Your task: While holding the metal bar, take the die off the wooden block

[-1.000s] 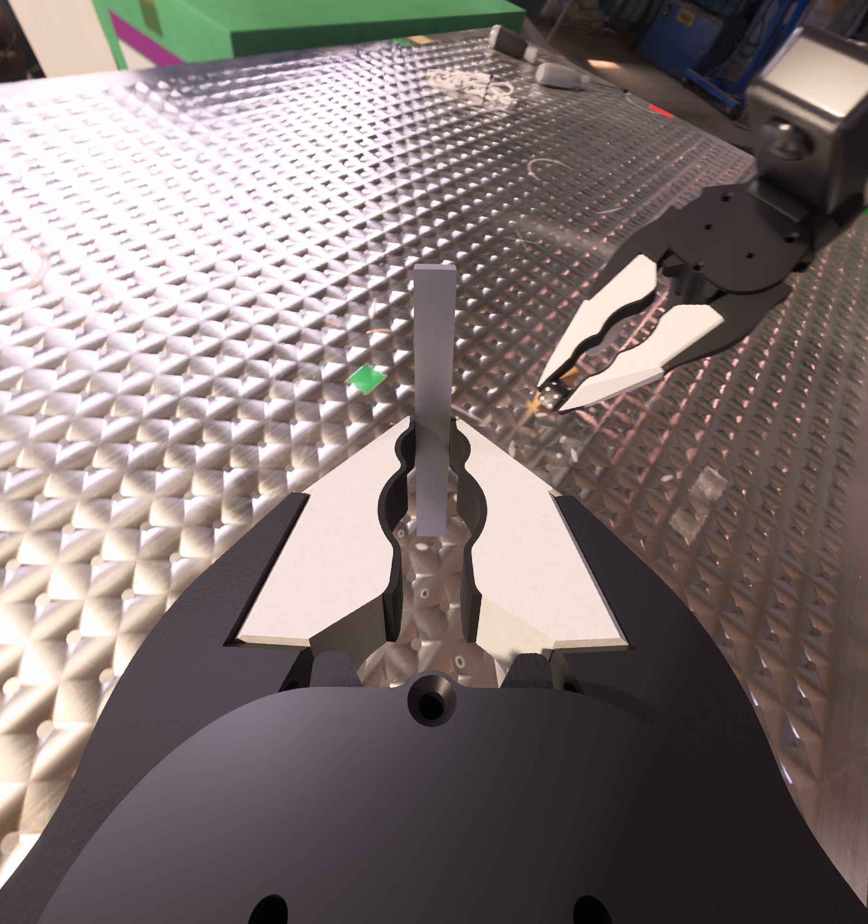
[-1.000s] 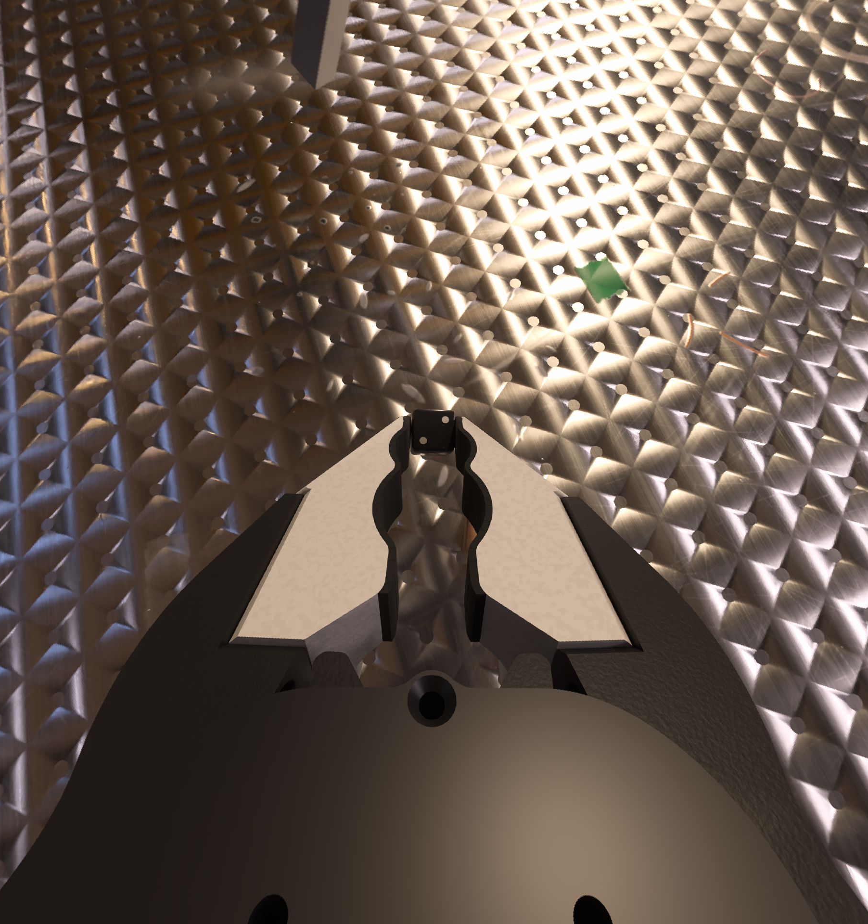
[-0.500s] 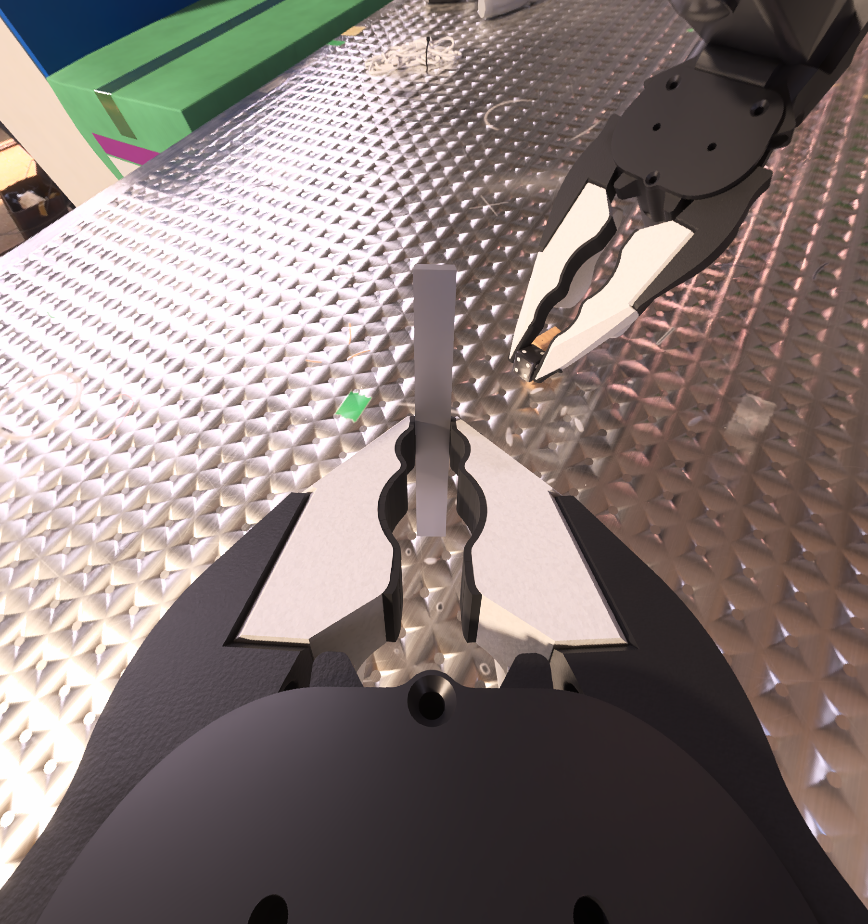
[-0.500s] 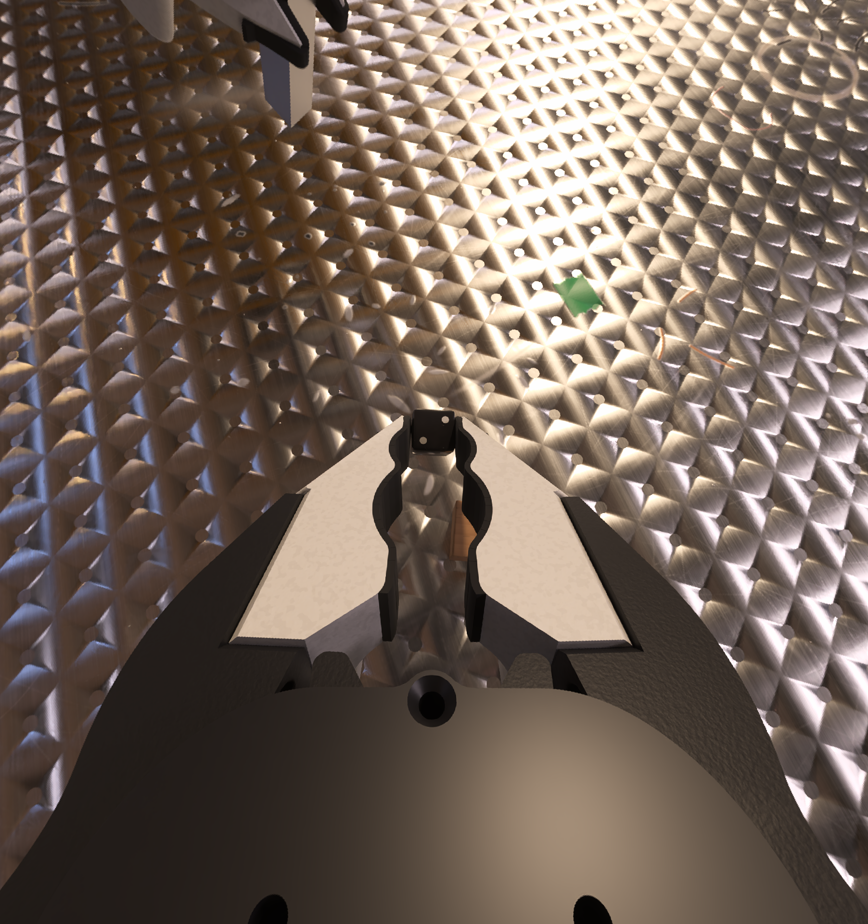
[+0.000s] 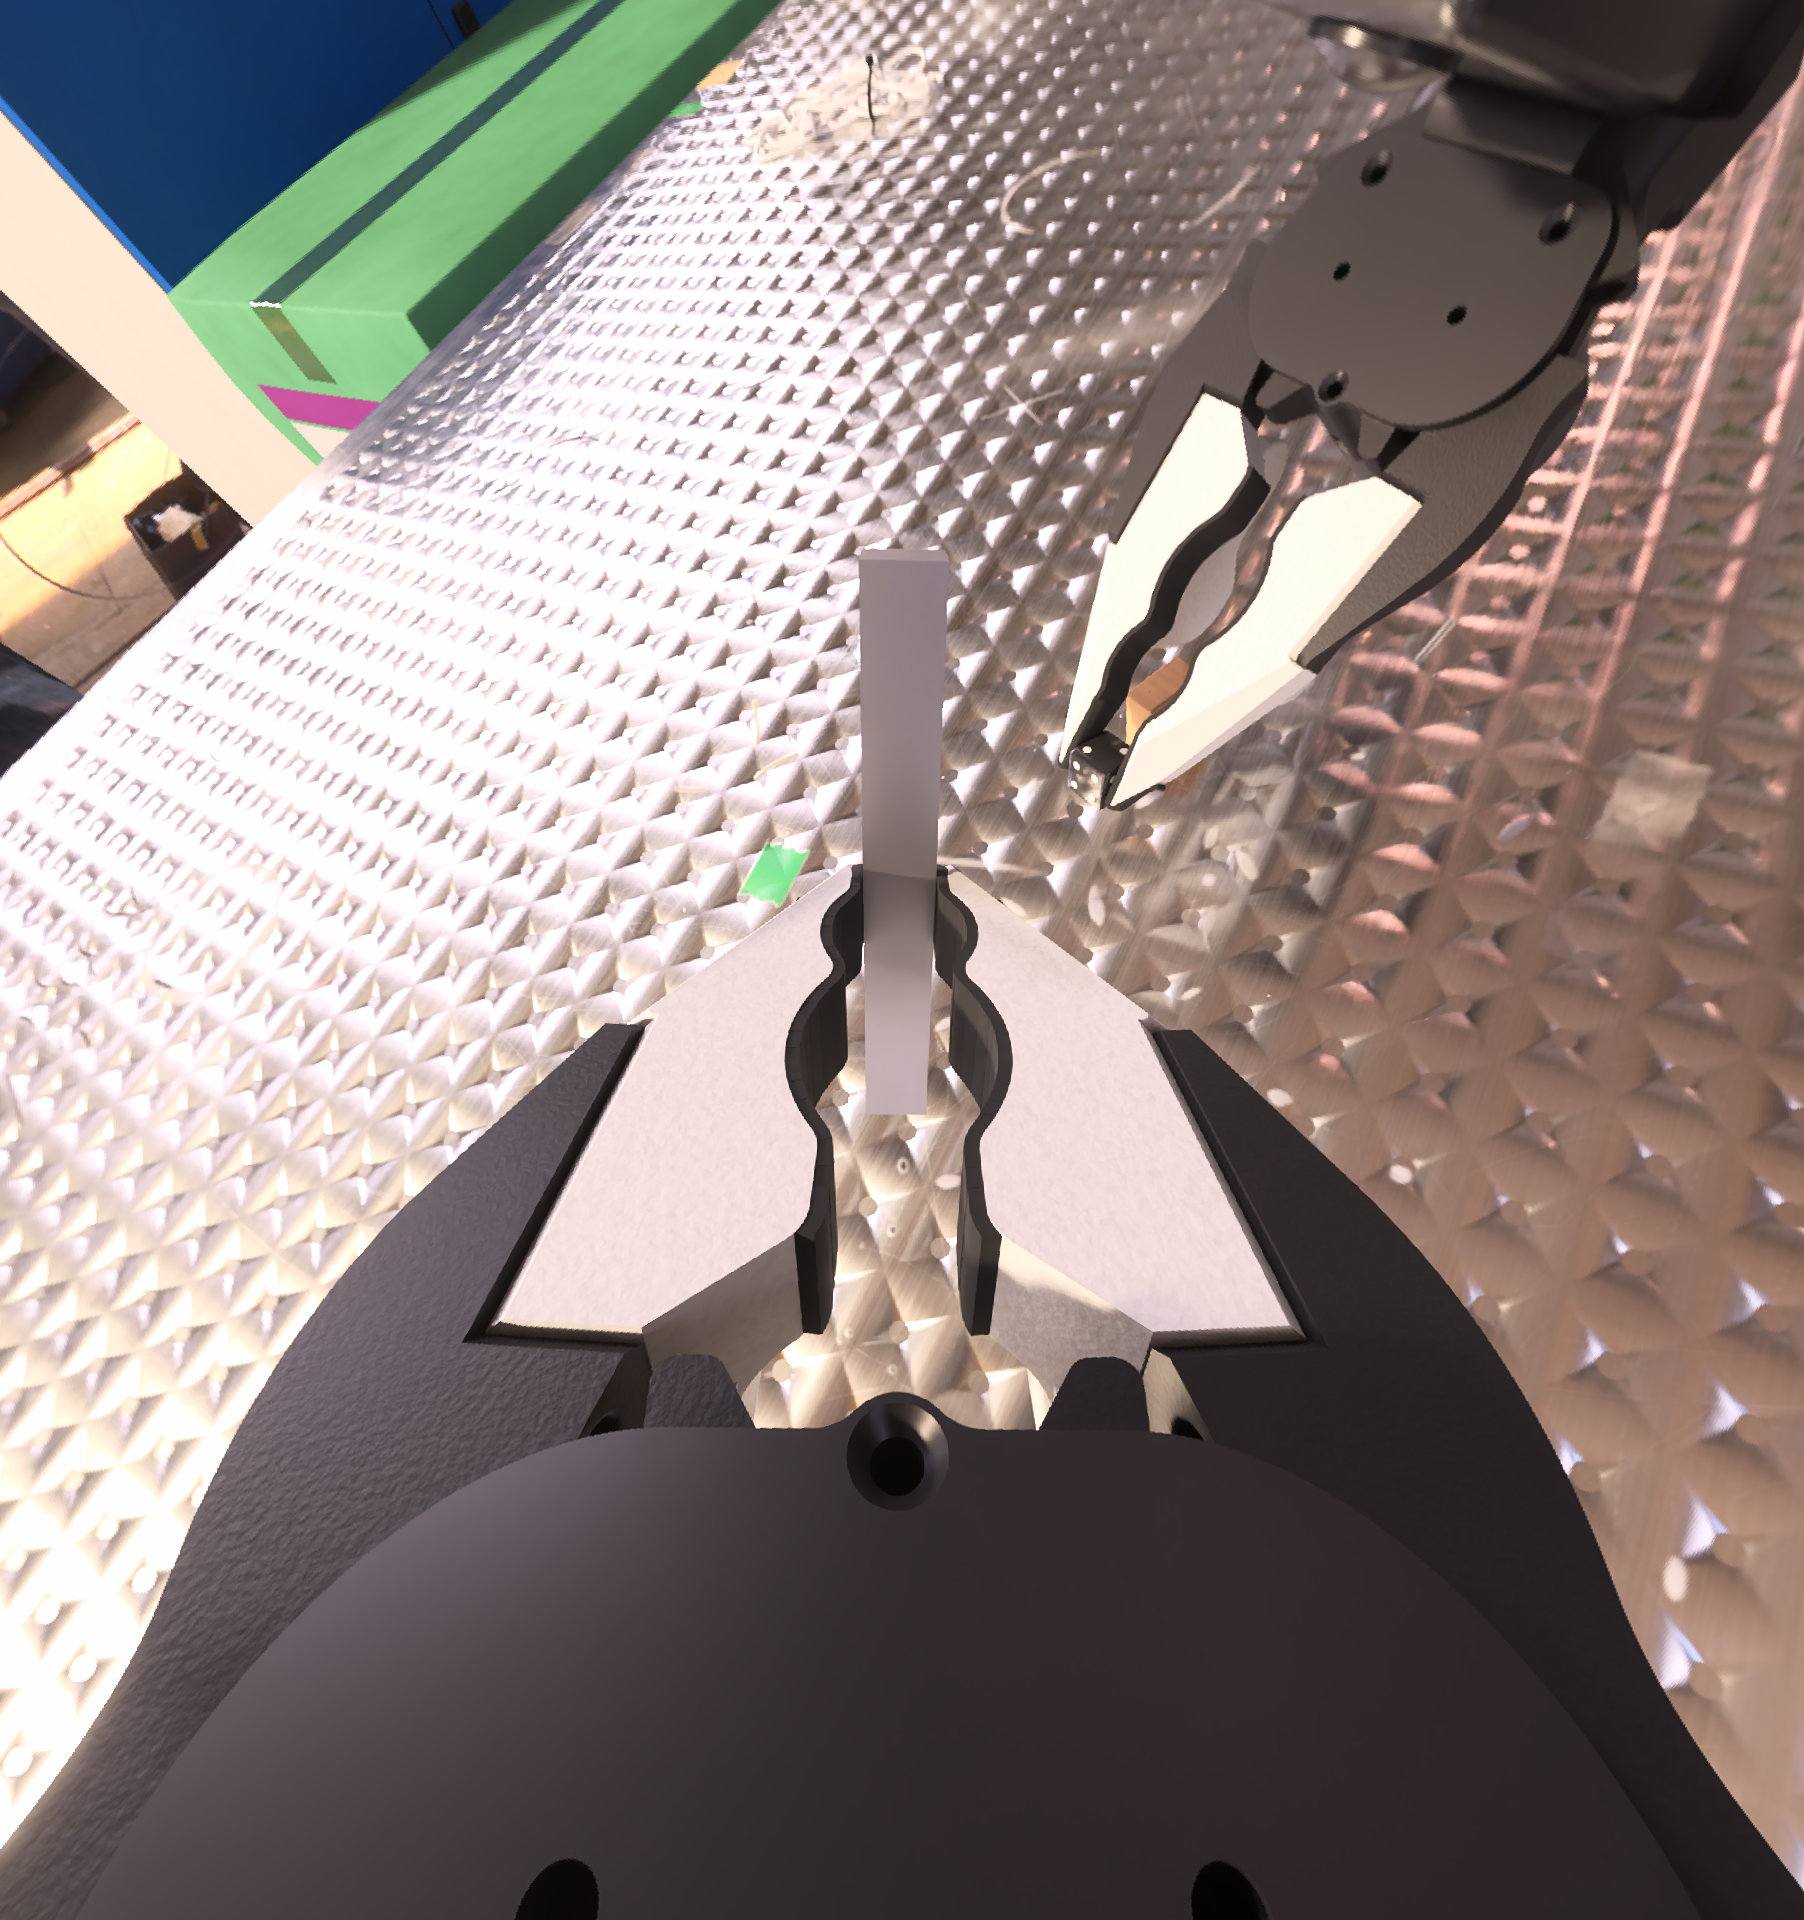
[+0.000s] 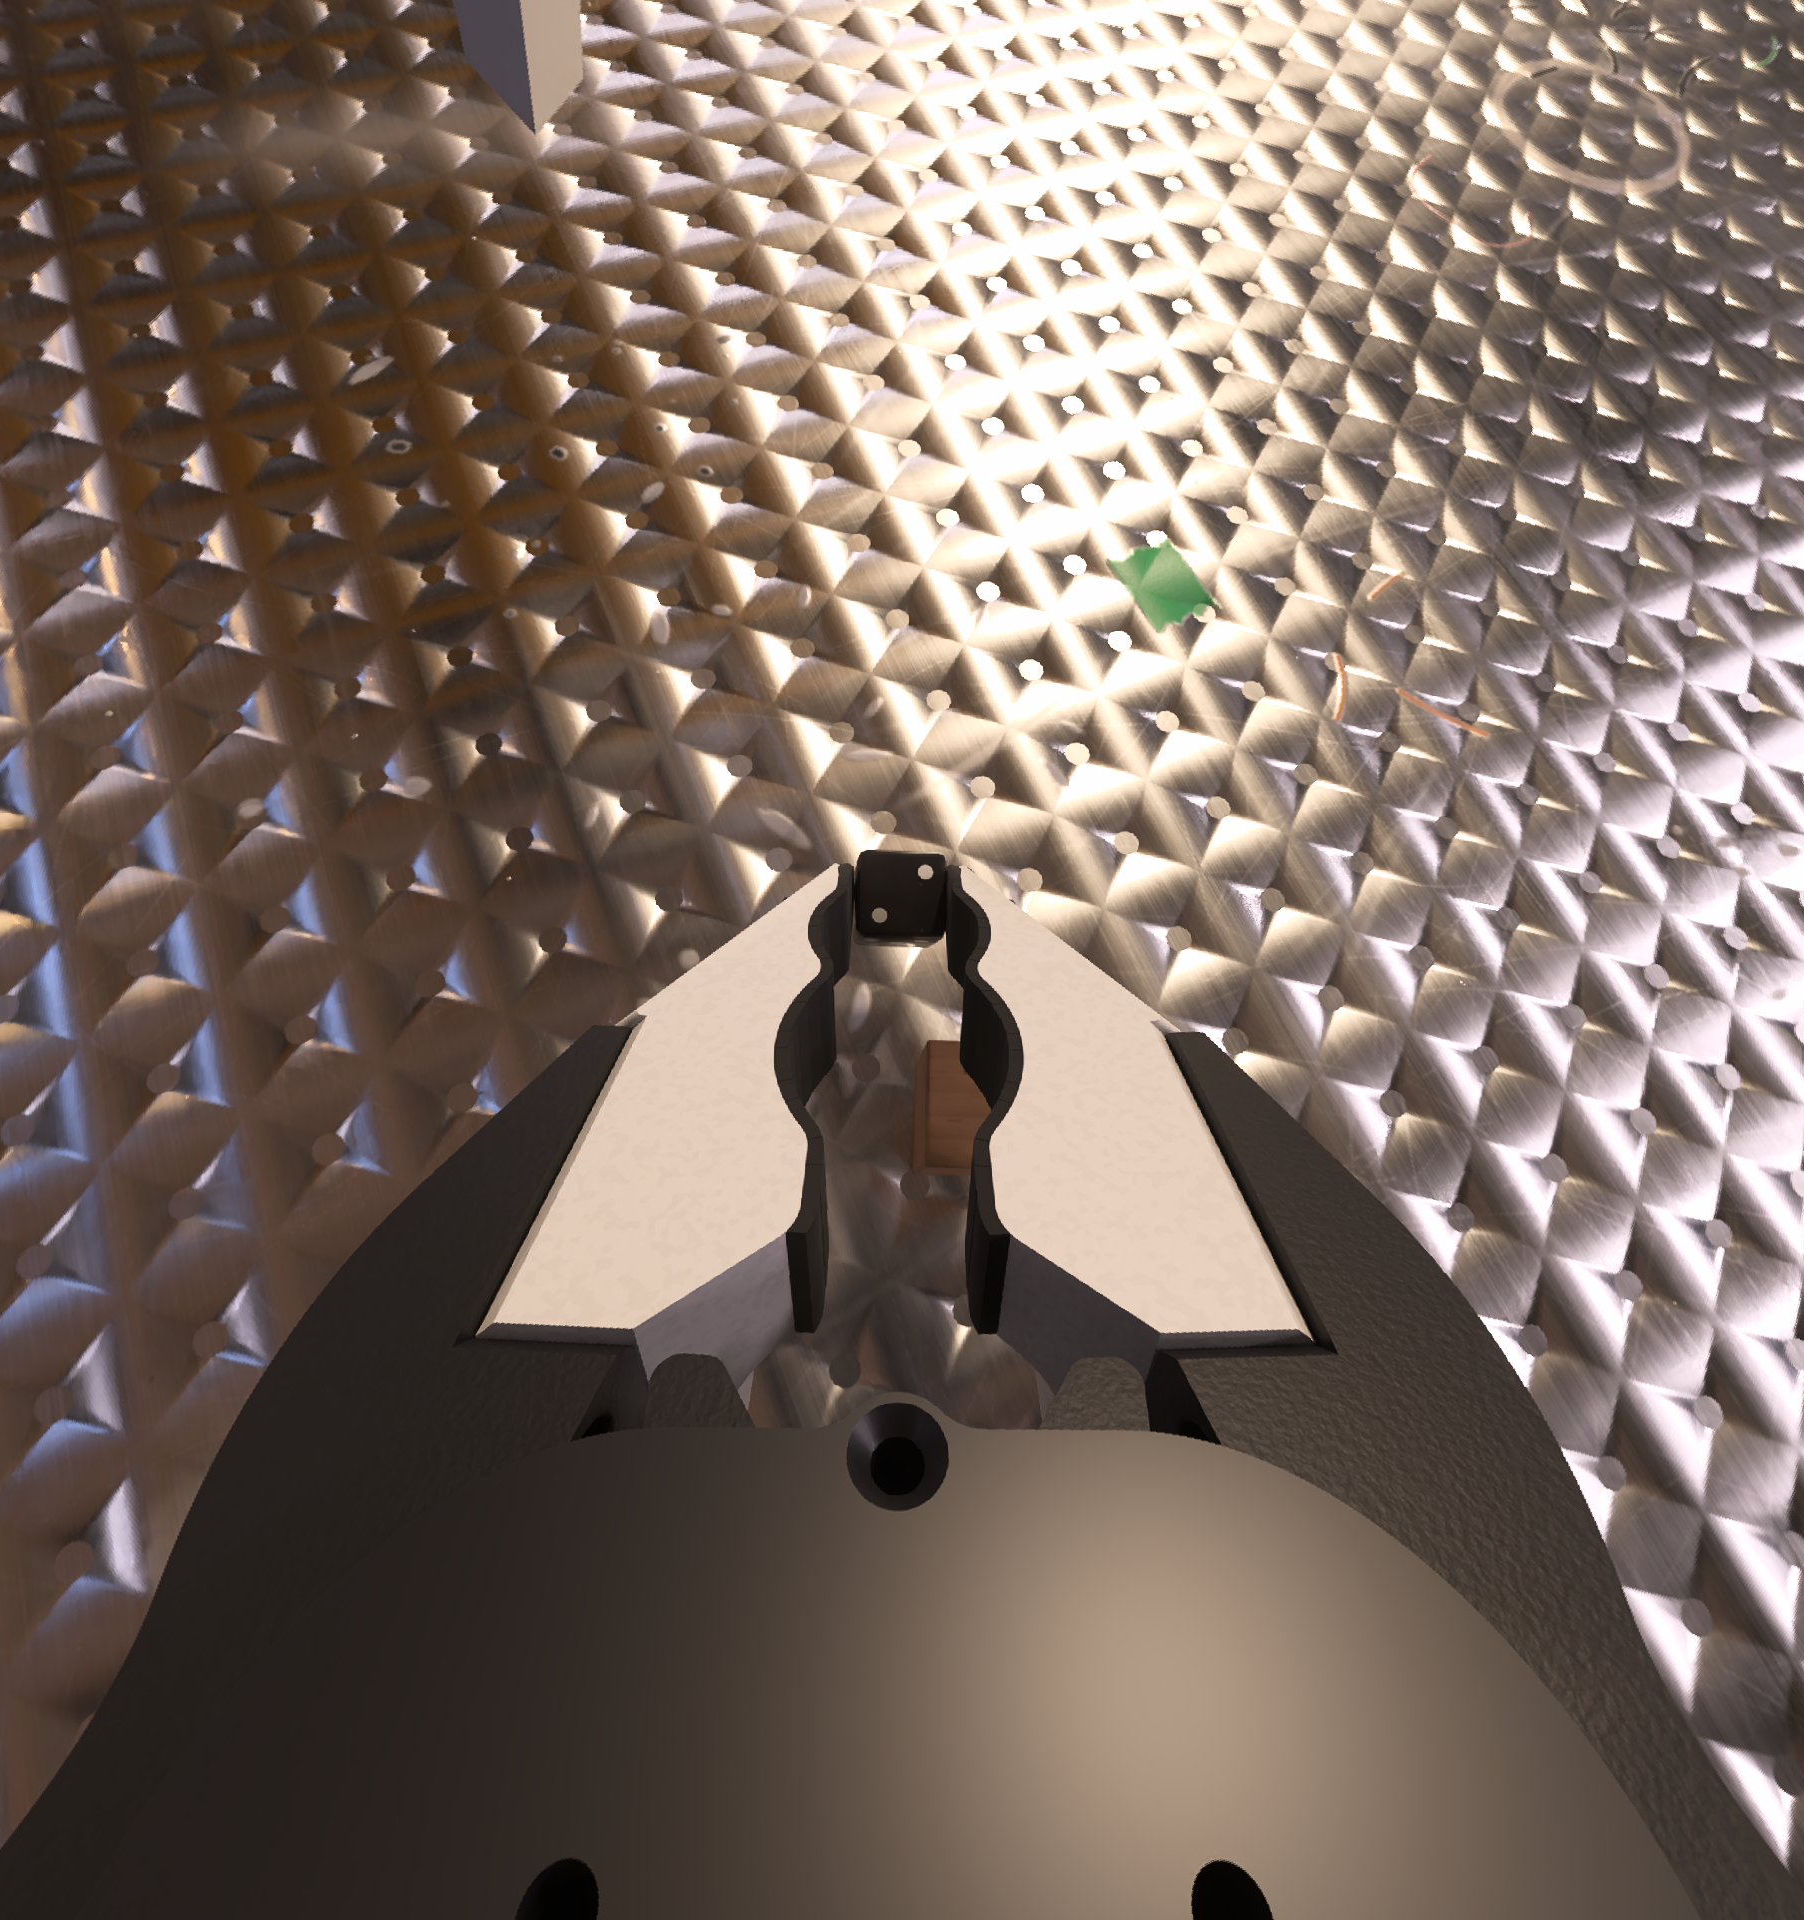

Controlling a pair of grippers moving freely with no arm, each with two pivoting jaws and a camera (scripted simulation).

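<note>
The left tongs (image 5: 900, 894) pinch a grey metal bar (image 5: 902, 727) near its lower end, the bar standing up between the pale fingertips and rising well past them, while a short stub of it hangs below the grip, clear of the shiny embossed worktop (image 5: 462, 831). Ahead and to the right of the left tongs, the right tongs (image 5: 1104, 781) point down toward the worktop, their tips closed on a small black die (image 5: 1093, 769) with white pips. From the right tongs' own camera, the right tongs (image 6: 900, 902) grip the die (image 6: 898, 900) at the very tips of the fingers, one face with two pips turned to the lens. The wooden block (image 6: 948, 1108) lies on the worktop (image 6: 1397, 935) beneath the right tongs, seen through the gap between the fingers, partly hidden by the right finger and apart from the die; in the left wrist view the wooden block (image 5: 1160, 686) shows as a tan sliver between the same fingers, above the die. A scrap of green tape (image 6: 1160, 588) lies on the worktop ahead and to the right of the right tongs, and the same green tape (image 5: 773, 871) sits just left of the left tongs' tips. The bar's end (image 6: 524, 52) juts in at the top left of the right wrist view. Beyond the worktop's far edge stands a green box (image 5: 358, 281).
</note>
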